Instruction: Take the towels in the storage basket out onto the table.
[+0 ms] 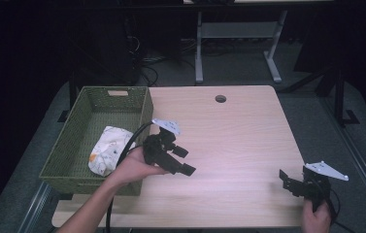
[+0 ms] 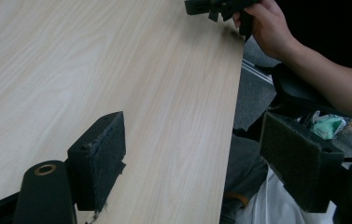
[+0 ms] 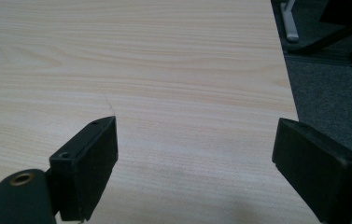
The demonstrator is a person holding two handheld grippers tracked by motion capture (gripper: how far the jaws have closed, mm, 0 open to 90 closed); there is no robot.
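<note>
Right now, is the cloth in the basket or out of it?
In. The cloth lies bunched on the floor of the green basket, inside its walls.

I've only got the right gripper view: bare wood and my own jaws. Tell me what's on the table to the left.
Observer: A green basket stands at the table's left edge, partly overhanging it.
Operator: Report what's in it.
Observer: A white patterned cloth bundle lies near its front right corner.
Operator: Give me the left gripper's position.
Observer: The left gripper hangs over the table just right of the basket, jaws open, holding nothing.
Operator: Say where my gripper sits.
Observer: The right gripper is over the table's near right corner, jaws open, pointing left.
</note>
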